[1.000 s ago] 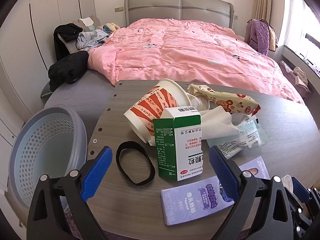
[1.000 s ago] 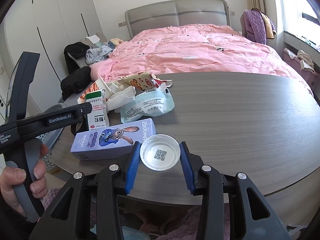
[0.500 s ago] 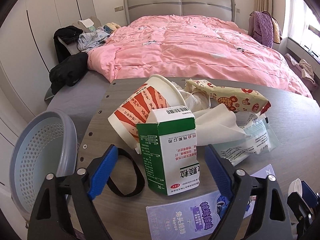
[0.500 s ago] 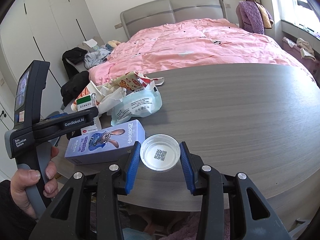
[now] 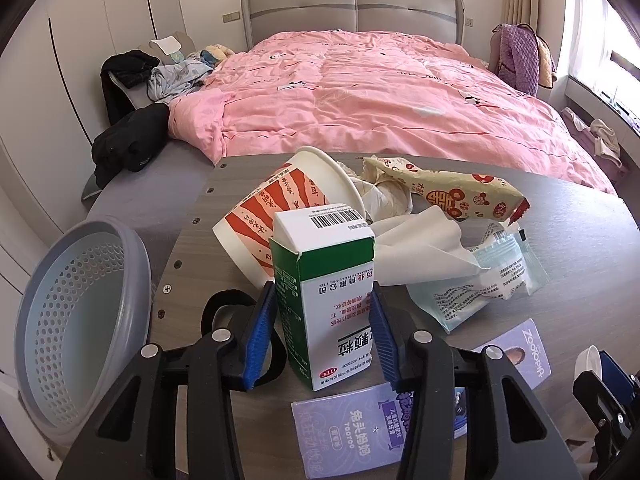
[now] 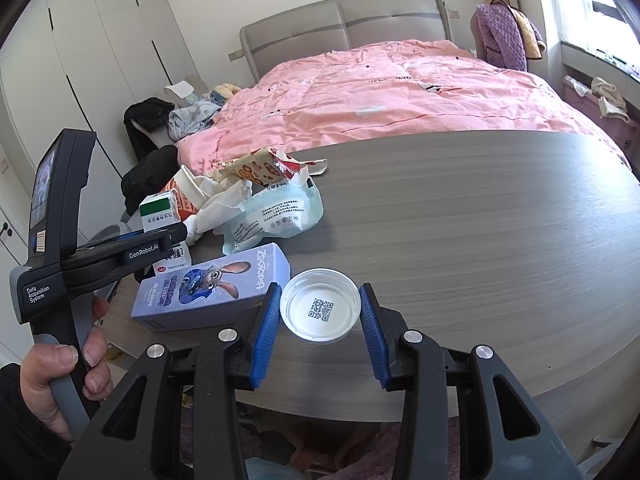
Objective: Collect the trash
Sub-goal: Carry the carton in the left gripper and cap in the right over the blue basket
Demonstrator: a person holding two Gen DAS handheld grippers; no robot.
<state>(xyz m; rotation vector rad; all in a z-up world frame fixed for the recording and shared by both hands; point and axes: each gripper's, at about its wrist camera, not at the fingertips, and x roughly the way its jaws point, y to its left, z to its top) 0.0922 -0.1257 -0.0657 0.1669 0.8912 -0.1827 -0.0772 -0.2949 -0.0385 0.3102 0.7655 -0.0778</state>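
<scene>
- Left wrist view: a green-and-white cardboard medicine box [image 5: 328, 300] stands upright near the table's left edge, its top flap torn open and a barcode on the flap
- The left gripper [image 5: 322, 336] has its blue ribbed pads against both side faces of the box, jaws narrowed to the box's width
- Just behind the box a red-striped paper cup [image 5: 280, 216] lies tipped on its side, with crumpled white tissue [image 5: 416, 252], a printed snack wrapper [image 5: 456, 192] and a pale blue plastic pouch [image 5: 480, 284] heaped to its right
- A black elastic band [image 5: 224, 308] lies flat beside the left finger; a glossy lilac carton [image 5: 360, 428] lies in front of the box
- Right wrist view: the right gripper [image 6: 320, 318] clasps a round white plastic lid [image 6: 319, 310], open side up, a QR code inside, a pad touching each side of its rim
- The grey wood-grain table [image 6: 480, 220] is bare to the right of the heap
- A perforated grey basket [image 5: 76, 320] sits below the table's left edge
</scene>
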